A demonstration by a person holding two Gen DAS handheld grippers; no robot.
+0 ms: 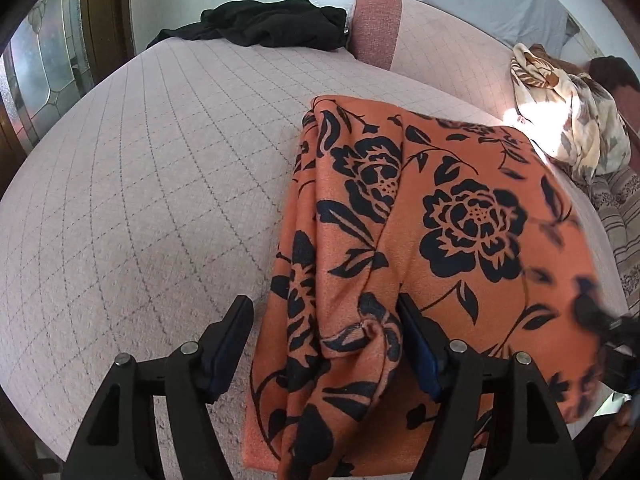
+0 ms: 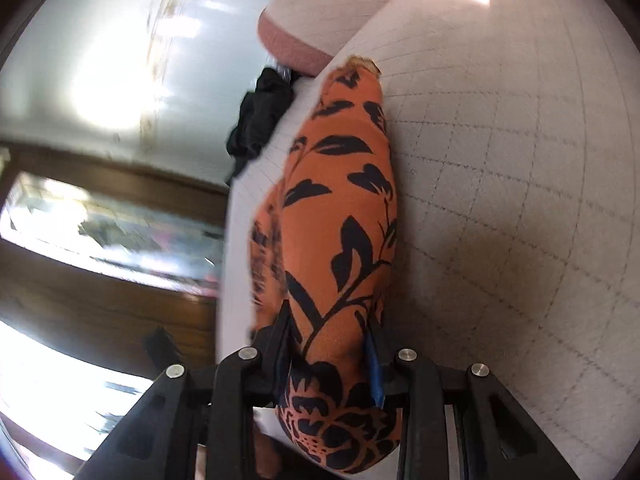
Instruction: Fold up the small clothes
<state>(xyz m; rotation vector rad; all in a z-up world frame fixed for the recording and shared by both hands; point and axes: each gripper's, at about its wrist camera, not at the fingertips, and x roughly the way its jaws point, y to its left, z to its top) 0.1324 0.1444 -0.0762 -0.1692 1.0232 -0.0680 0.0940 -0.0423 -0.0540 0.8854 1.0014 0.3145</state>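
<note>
left gripper (image 1: 324, 332) spread, cloth (image 1: 420, 240) loose | right gripper (image 2: 332, 344) pinching cloth | black garment (image 1: 264, 22) far | left view only: cream fabric (image 1: 568, 120)

Orange floral garment (image 1: 460, 216): near end cut off by bottom edge.
Right gripper (image 1: 616, 328): blurred at frame's right edge.
Window (image 2: 100, 224): smeared.

No text, label, brand, number or sign can be read in either view (the orange cloth (image 1: 420, 240) bears only a black flower print, no lettering).
</note>
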